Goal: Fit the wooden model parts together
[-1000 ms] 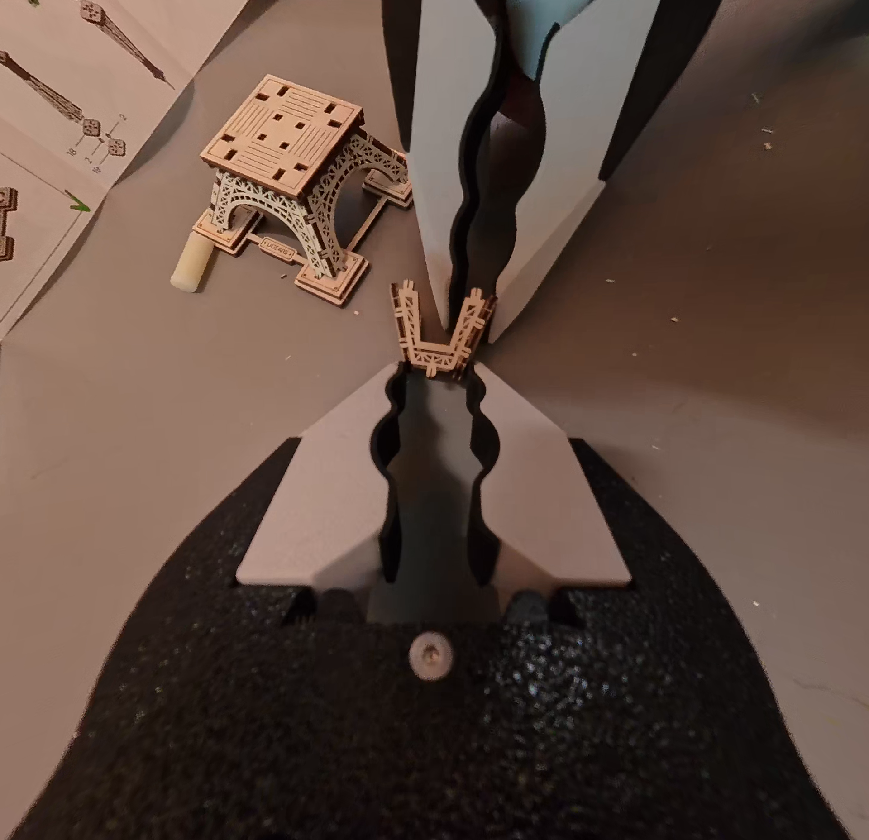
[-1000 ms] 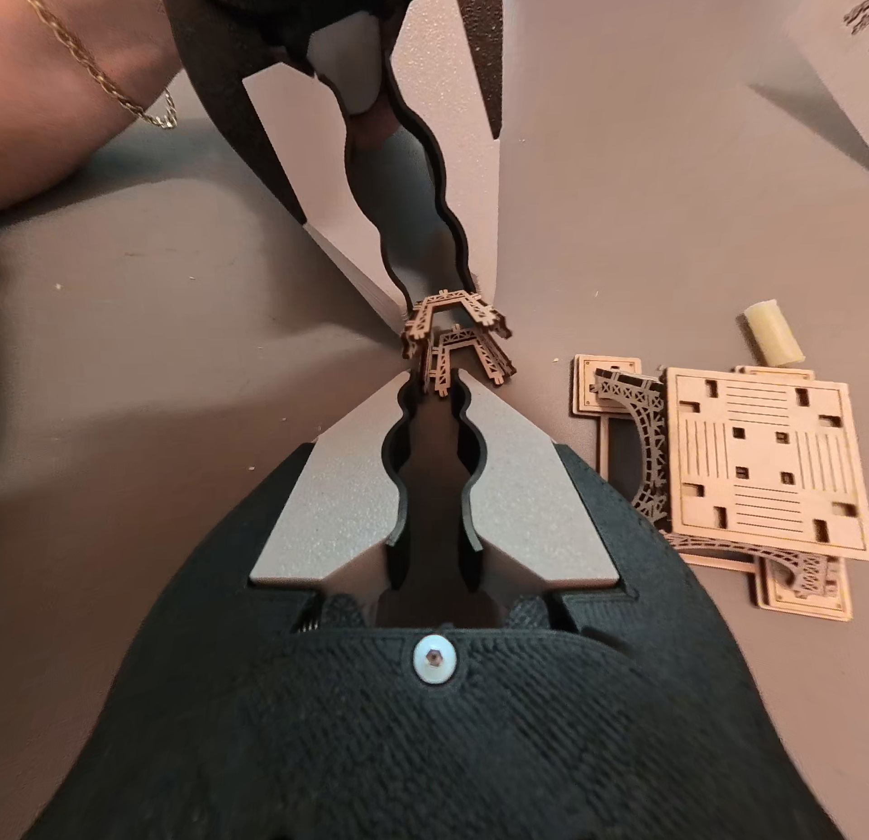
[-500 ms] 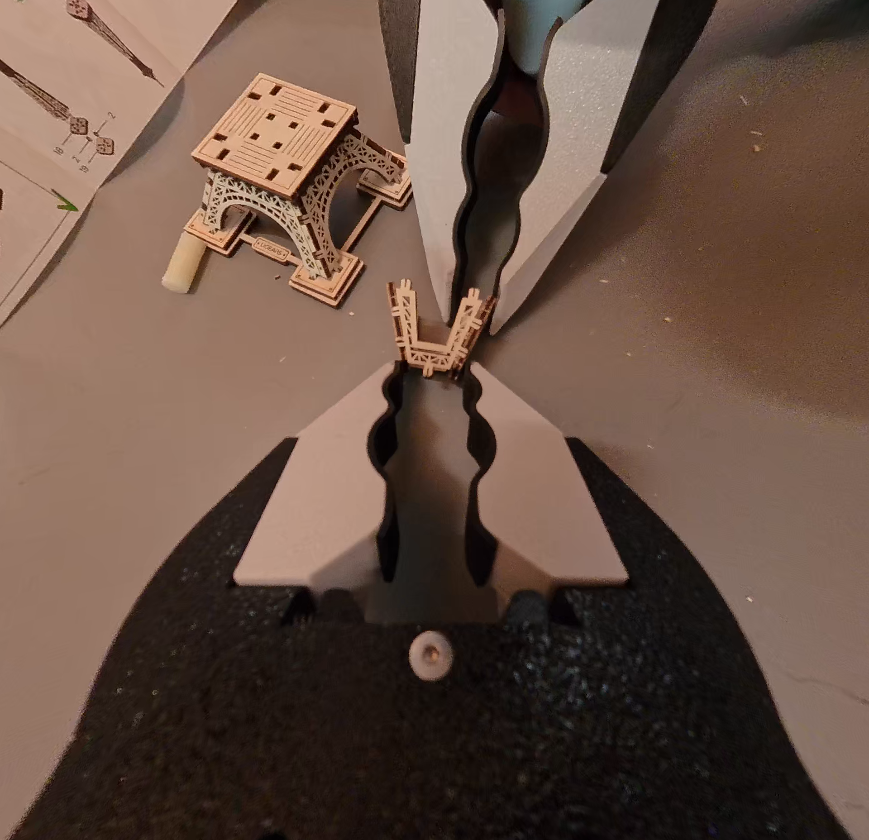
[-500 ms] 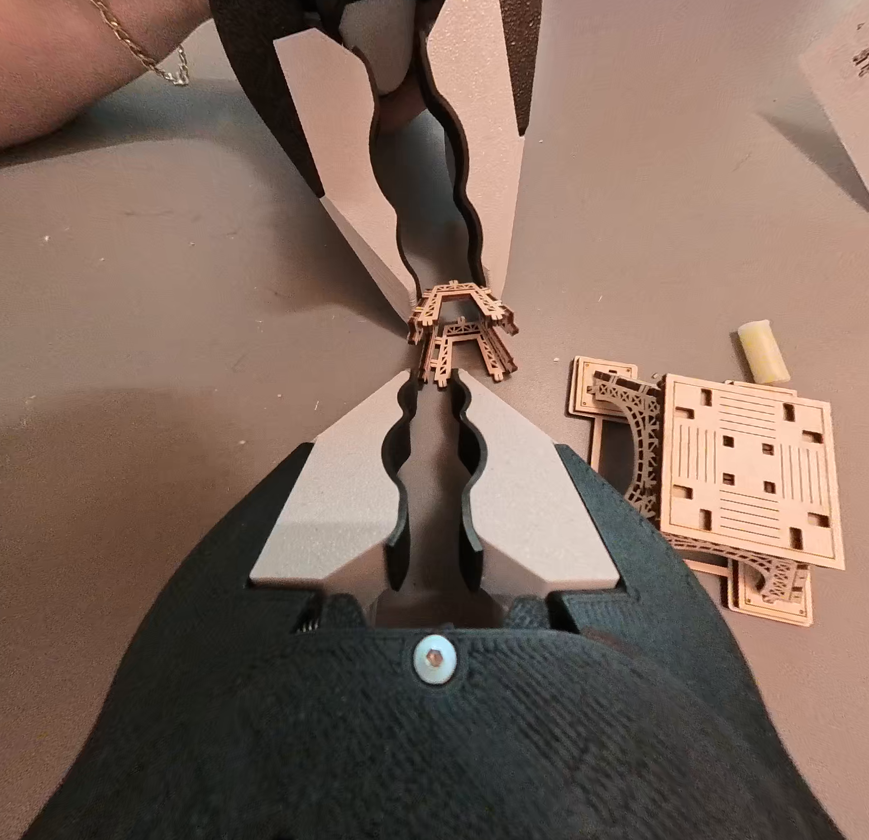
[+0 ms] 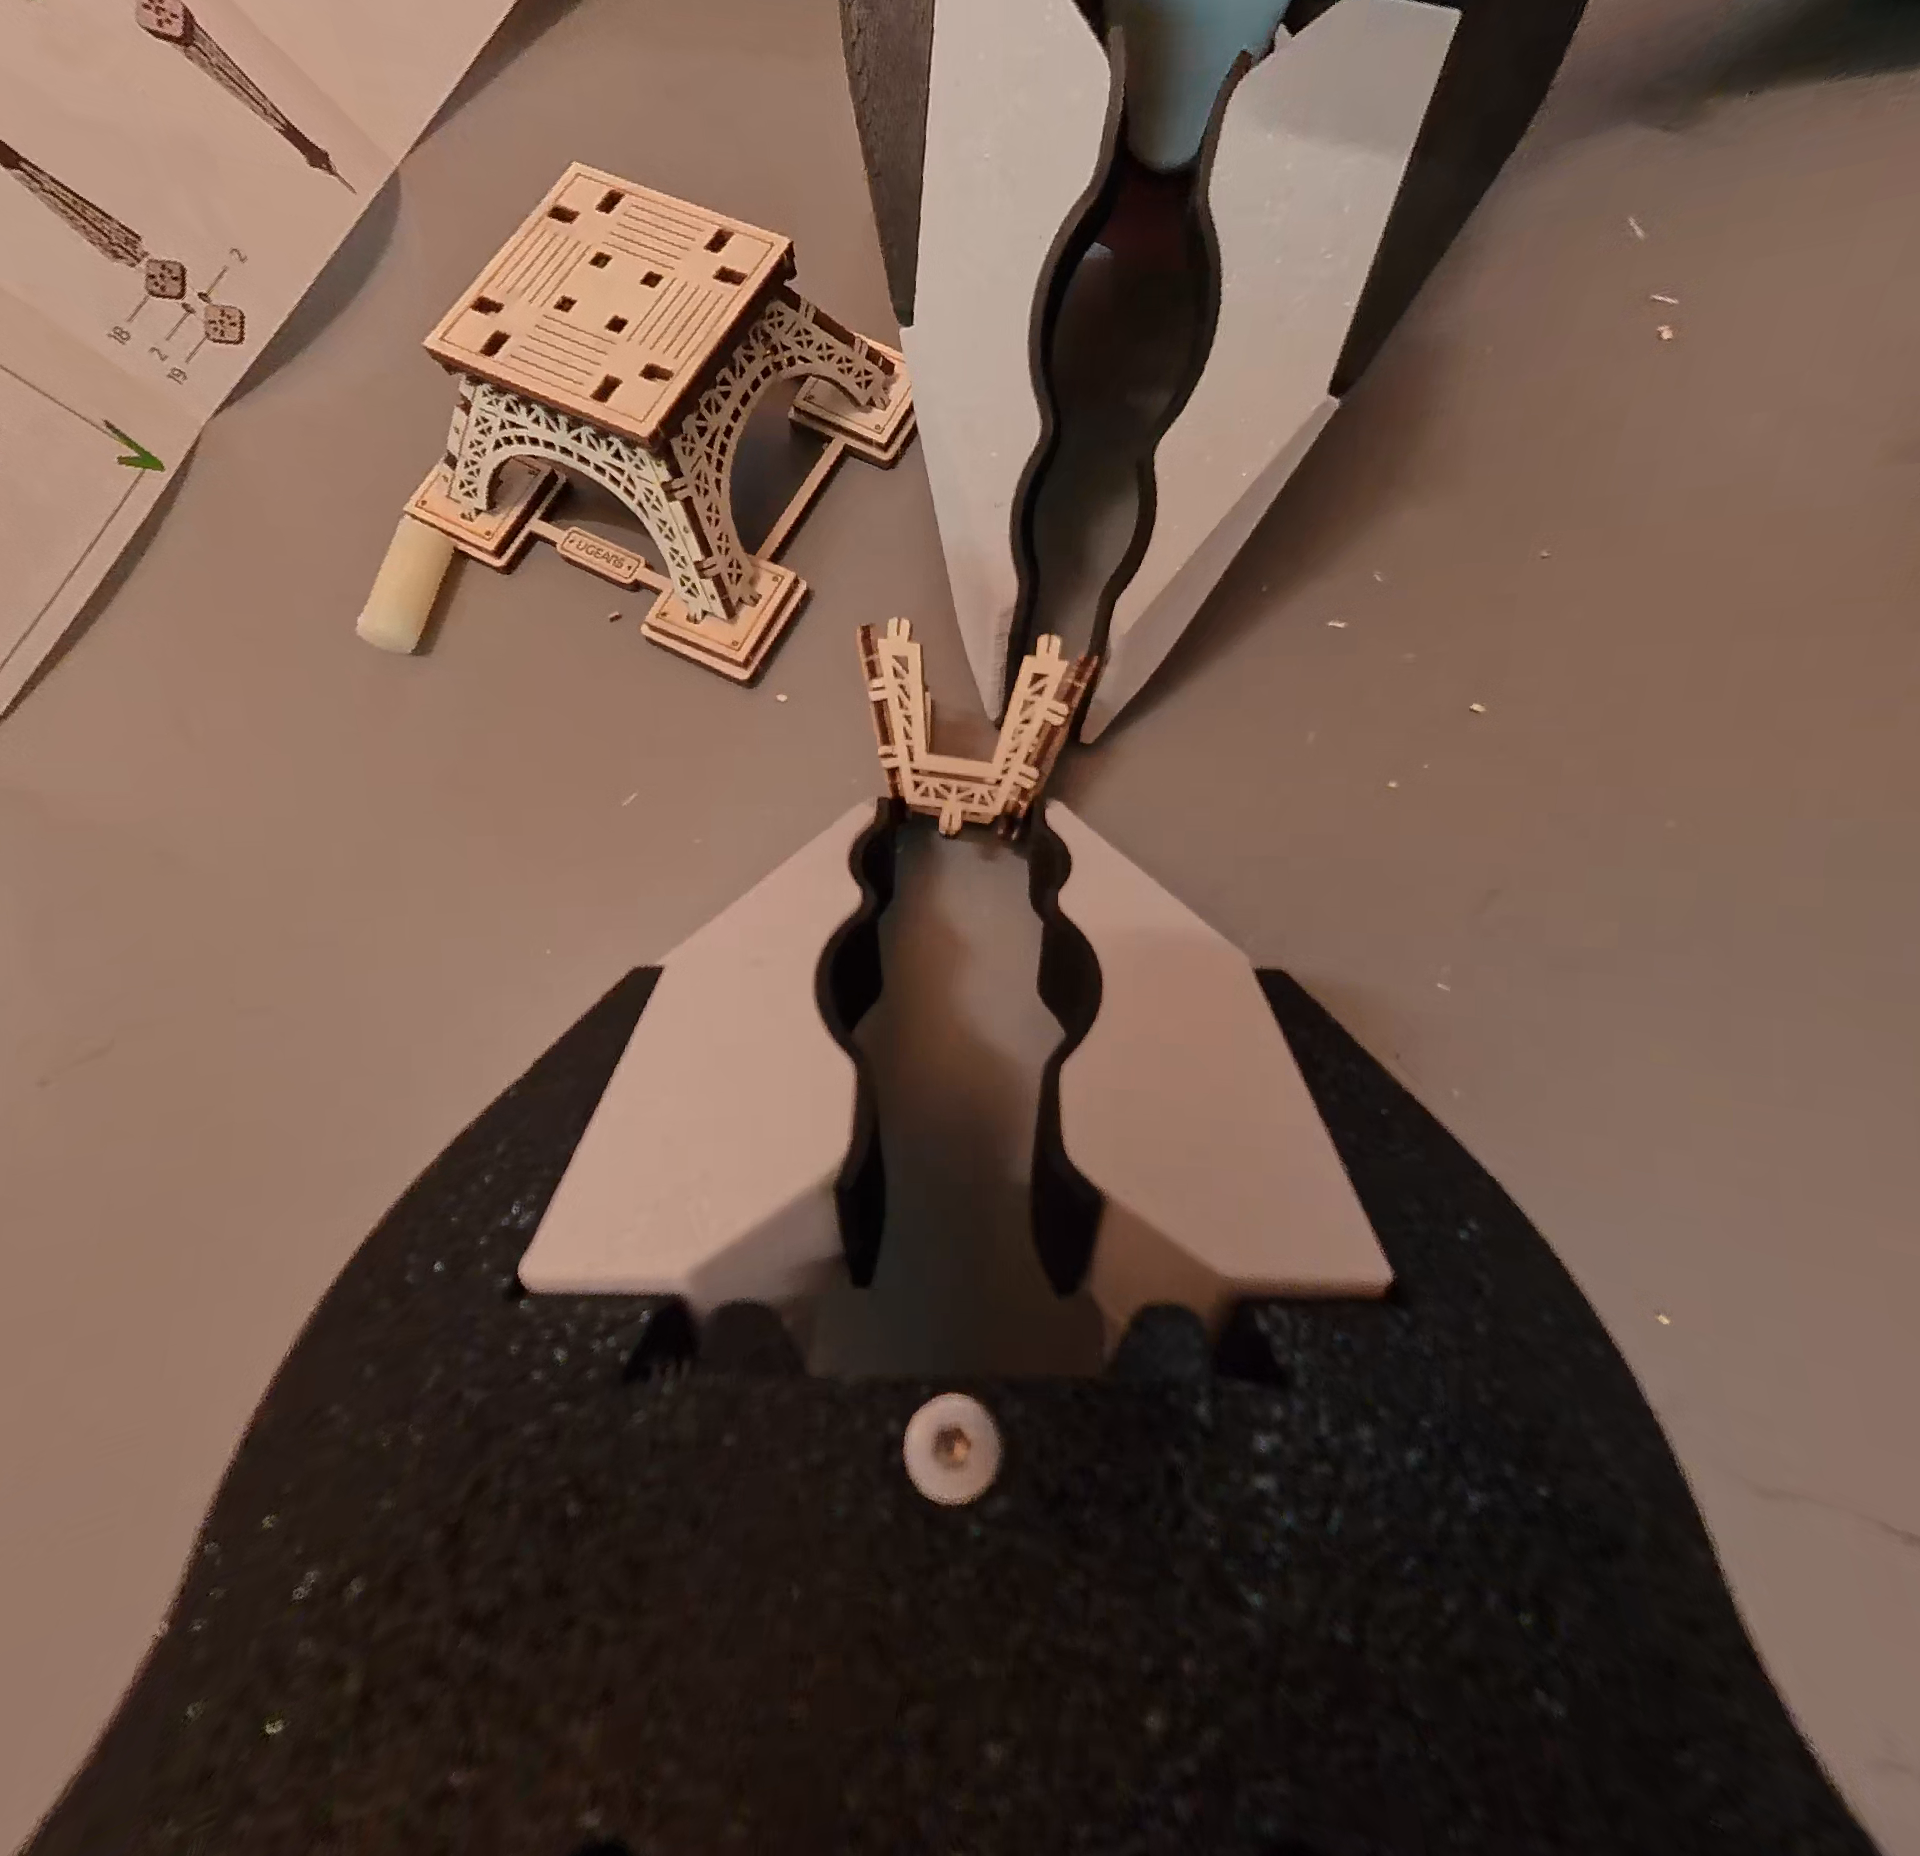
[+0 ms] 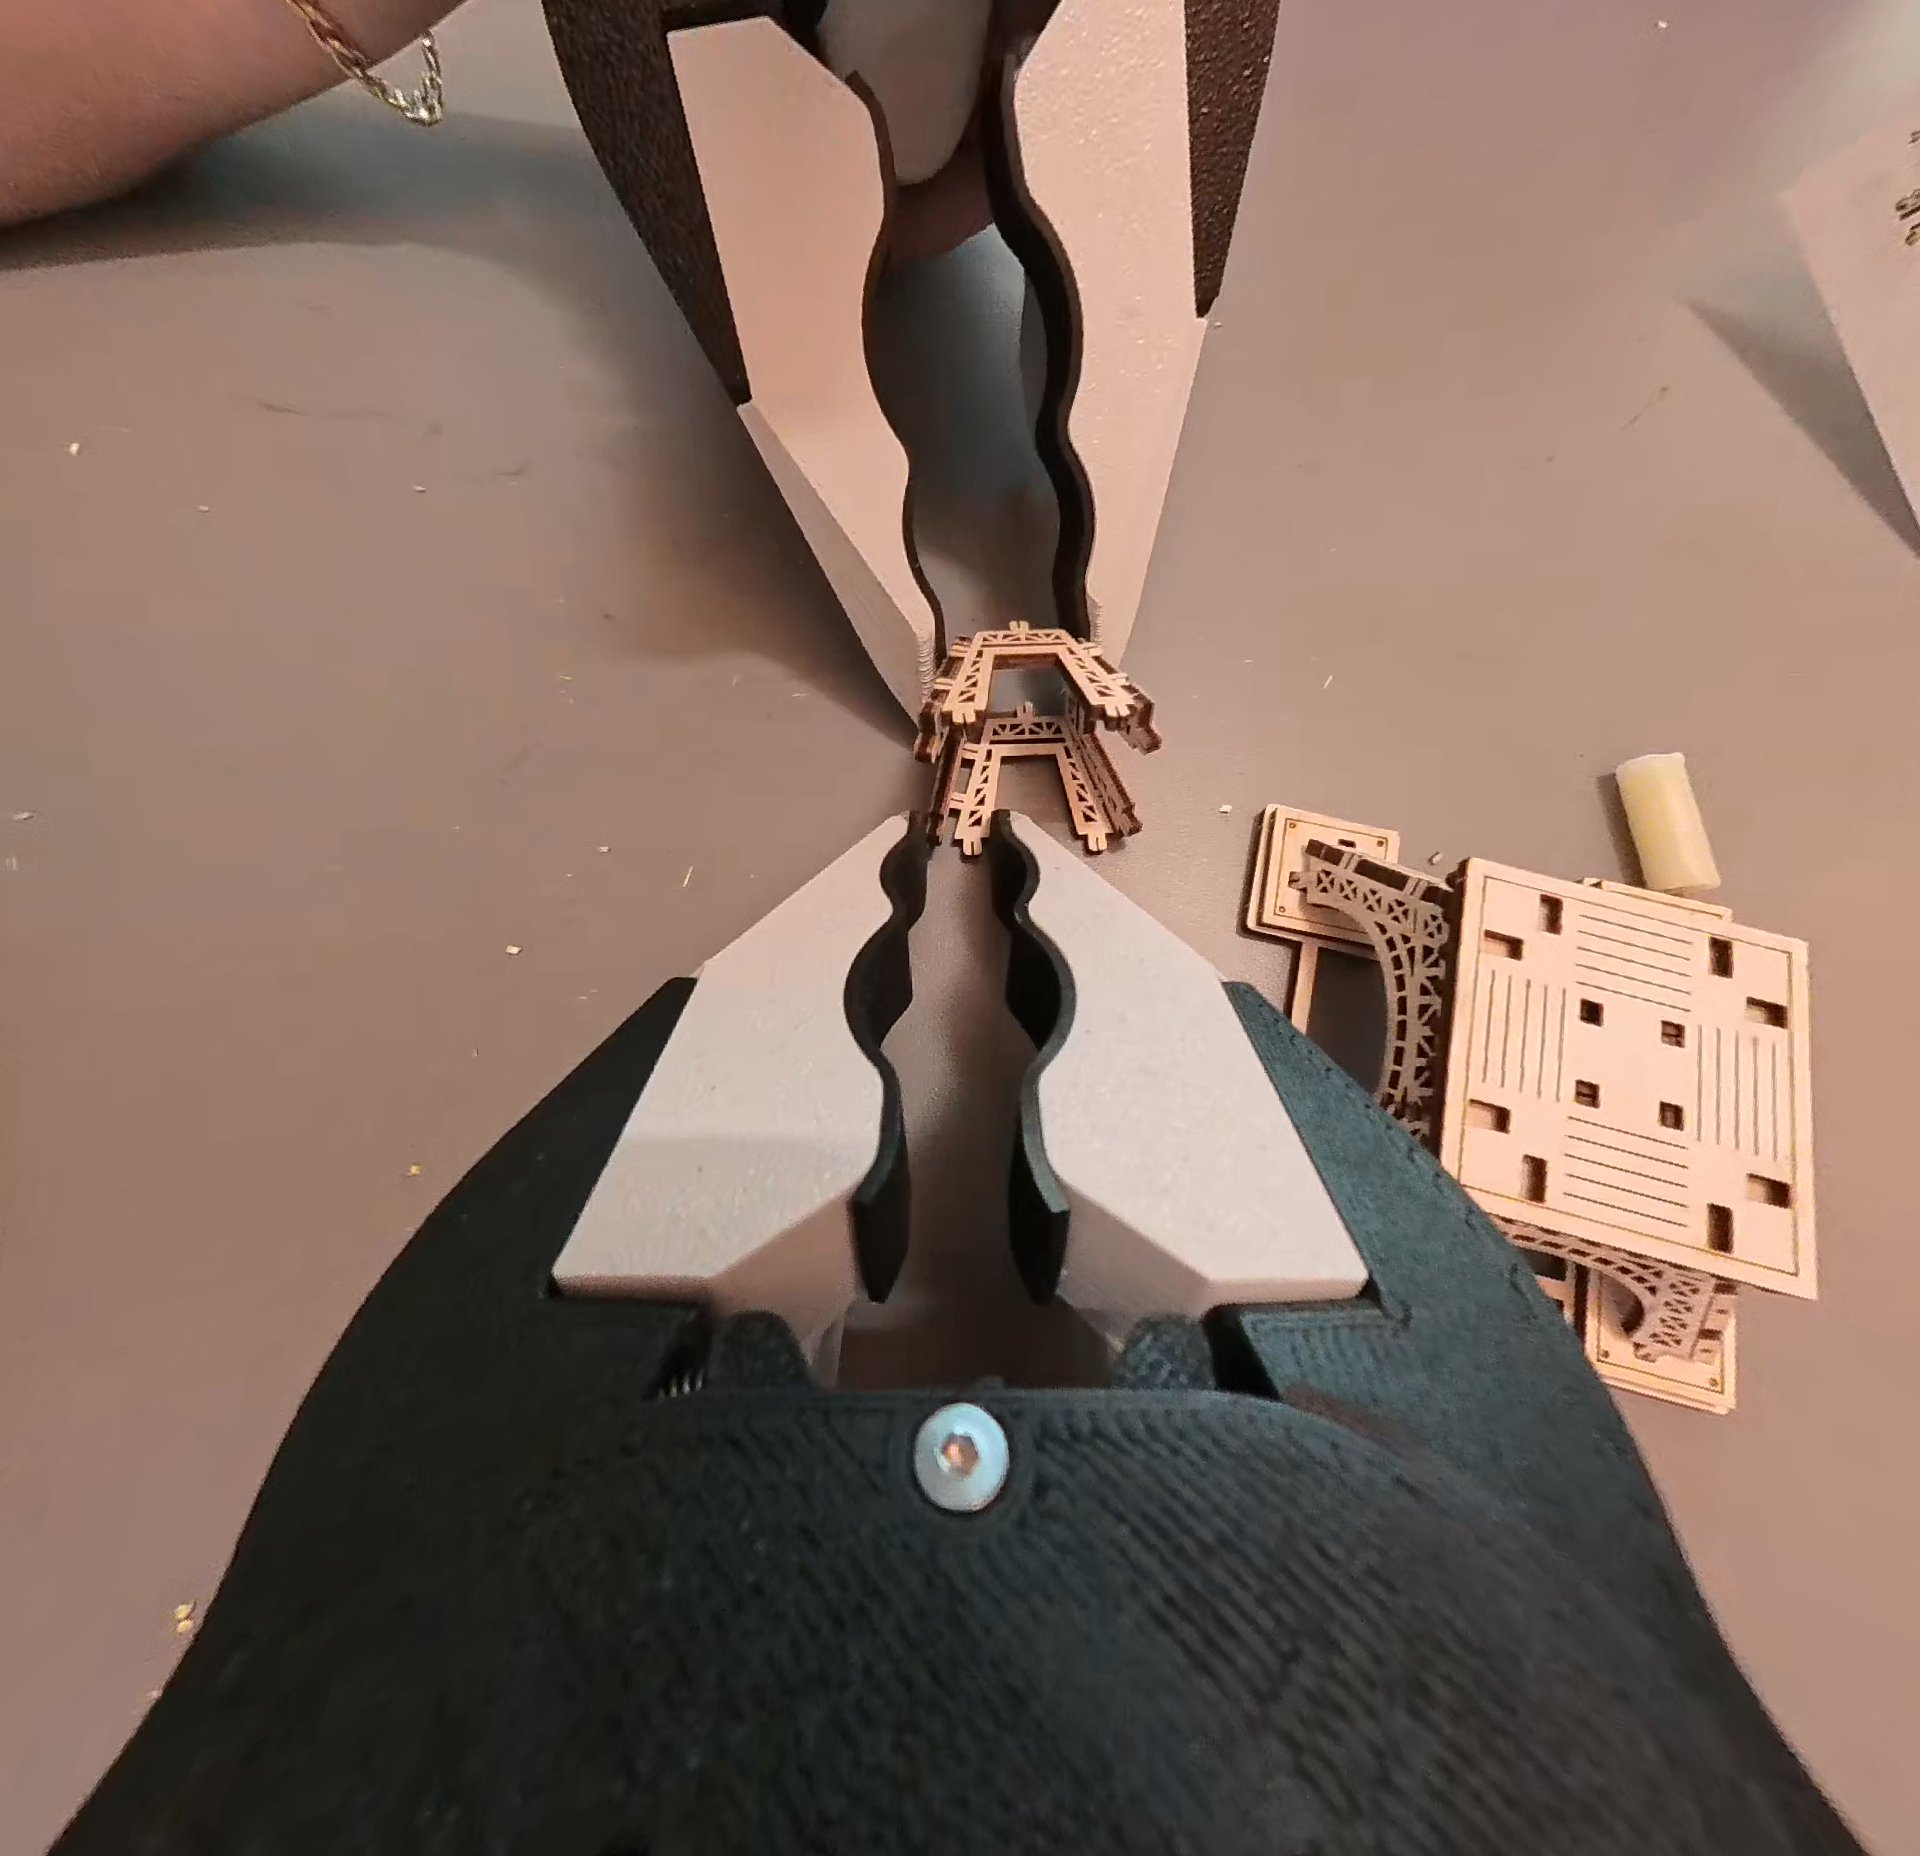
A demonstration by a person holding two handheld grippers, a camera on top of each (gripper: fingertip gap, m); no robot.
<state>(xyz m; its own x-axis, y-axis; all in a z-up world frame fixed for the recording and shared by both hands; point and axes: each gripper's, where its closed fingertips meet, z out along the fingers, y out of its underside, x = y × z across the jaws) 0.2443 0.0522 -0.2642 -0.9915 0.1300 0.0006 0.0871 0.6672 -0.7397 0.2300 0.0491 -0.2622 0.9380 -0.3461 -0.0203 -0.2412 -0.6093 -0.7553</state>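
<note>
Pale lattice wood arch pcs (image 6: 1023, 736) w/ notched legs, L gripper (image 5: 961, 819) & R gripper (image 6: 961, 835) both pinching them

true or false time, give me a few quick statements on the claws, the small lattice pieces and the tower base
1. The left claw pinches a small lattice piece. True.
2. The tower base lies on its side. False: it stands upright on its feet.
3. The right claw grips a second lattice piece. True.
4. A pale cylinder sits atop the tower base. False: it lies on the table beside a foot.
</note>
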